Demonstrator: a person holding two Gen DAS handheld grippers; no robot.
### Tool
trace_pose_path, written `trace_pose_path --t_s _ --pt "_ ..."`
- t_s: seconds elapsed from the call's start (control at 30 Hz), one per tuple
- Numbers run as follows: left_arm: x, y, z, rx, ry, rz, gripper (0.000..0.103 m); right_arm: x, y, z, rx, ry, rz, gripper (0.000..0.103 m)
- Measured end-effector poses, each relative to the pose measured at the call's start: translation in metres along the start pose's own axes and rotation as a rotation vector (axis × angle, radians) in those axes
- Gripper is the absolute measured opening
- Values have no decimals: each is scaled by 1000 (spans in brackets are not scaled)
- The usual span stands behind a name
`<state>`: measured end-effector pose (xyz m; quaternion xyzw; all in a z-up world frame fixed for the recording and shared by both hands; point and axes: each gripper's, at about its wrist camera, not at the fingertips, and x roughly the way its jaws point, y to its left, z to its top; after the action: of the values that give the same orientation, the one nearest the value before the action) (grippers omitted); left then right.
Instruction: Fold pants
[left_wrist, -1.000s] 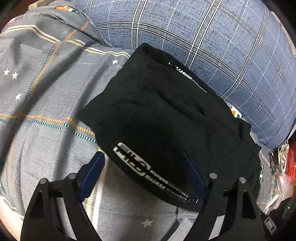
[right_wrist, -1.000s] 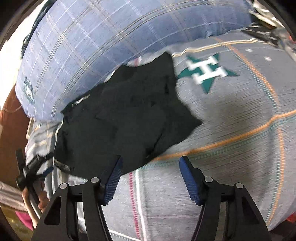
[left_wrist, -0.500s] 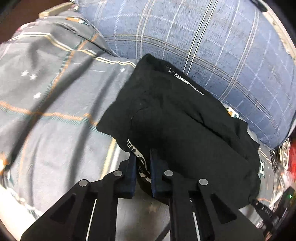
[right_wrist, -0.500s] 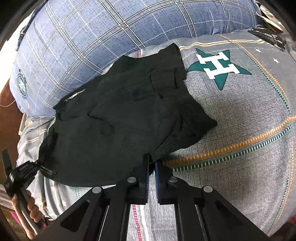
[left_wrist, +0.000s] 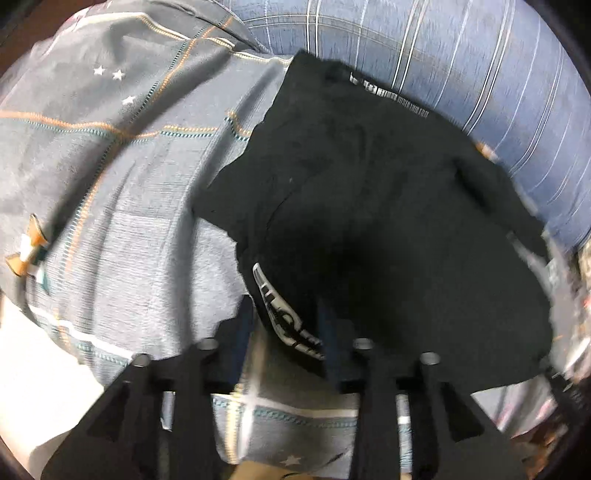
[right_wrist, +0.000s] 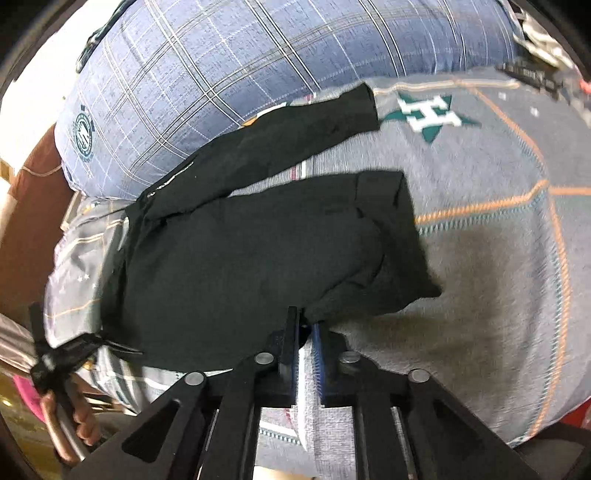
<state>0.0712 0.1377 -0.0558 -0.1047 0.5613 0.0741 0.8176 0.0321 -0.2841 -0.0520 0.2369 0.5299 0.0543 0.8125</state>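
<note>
Clutter (left_wrist: 565, 295) at the left wrist view's right edge is pure motion blur, and the black pants (left_wrist: 388, 229) hide the left gripper's (left_wrist: 284, 314) fingertips.

One pair of black pants (right_wrist: 258, 254) is lying on the bed, showing two white printed logos (left_wrist: 284, 317) in the left wrist view: one at 6 o'clock, one at 12 o'clock. One grey bedsheet (right_wrist: 498, 258) is spreading under it, carrying one green star with an H (right_wrist: 428, 112) at 1 o'clock. One blue plaid pillow (right_wrist: 240, 62) is sitting at 12 o'clock. Two grippers are showing, one (left_wrist: 284, 314) per view (right_wrist: 304, 325).
</note>
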Motion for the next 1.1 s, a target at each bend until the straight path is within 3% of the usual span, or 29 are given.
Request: trace_pose_path --t_s 0.1,0.17,0.23,0.47,0.6,0.73,0.8,0.83,0.87,0.9,0.97,1.03,1.1 --pt "-27 -4 -9 33 -130 28 54 -20 -8 6 27 -67 28 29" --pt "-45 -8 -18 50 -223 16 67 -40 -11 12 23 -149 0 54" --pt "-58 -17 -26 81 -282 -26 72 -56 -14 18 22 -209 -47 61" --pt "-75 -85 -44 272 -337 -134 72 -33 -39 76 58 -108 -135 60" --pt "-85 -125 -59 382 -353 -160 72 -3 -41 72 2 -35 -123 55" --pt "-84 -150 -69 461 -348 -186 72 17 -35 59 -59 -21 -257 40" --pt "-85 -161 -75 488 -337 -208 72 15 -25 53 -115 -34 -283 23" --pt "-84 -165 -76 498 -331 -222 72 14 -21 50 -129 -37 -278 8" --pt "-84 -167 -77 506 -328 -230 72 10 -18 48 -133 -58 -302 5" --pt "-84 -169 -78 512 -327 -236 72 3 -15 47 -147 -90 -327 5" --pt "-86 -170 -76 507 -323 -248 72 -7 -19 50 -130 -113 -294 5" --pt "-87 -171 -67 487 -298 -250 72 -6 -27 52 -117 -77 -274 12" --pt "-84 -177 -51 473 -263 -240 72 1 -38 53 -81 -30 -313 14"
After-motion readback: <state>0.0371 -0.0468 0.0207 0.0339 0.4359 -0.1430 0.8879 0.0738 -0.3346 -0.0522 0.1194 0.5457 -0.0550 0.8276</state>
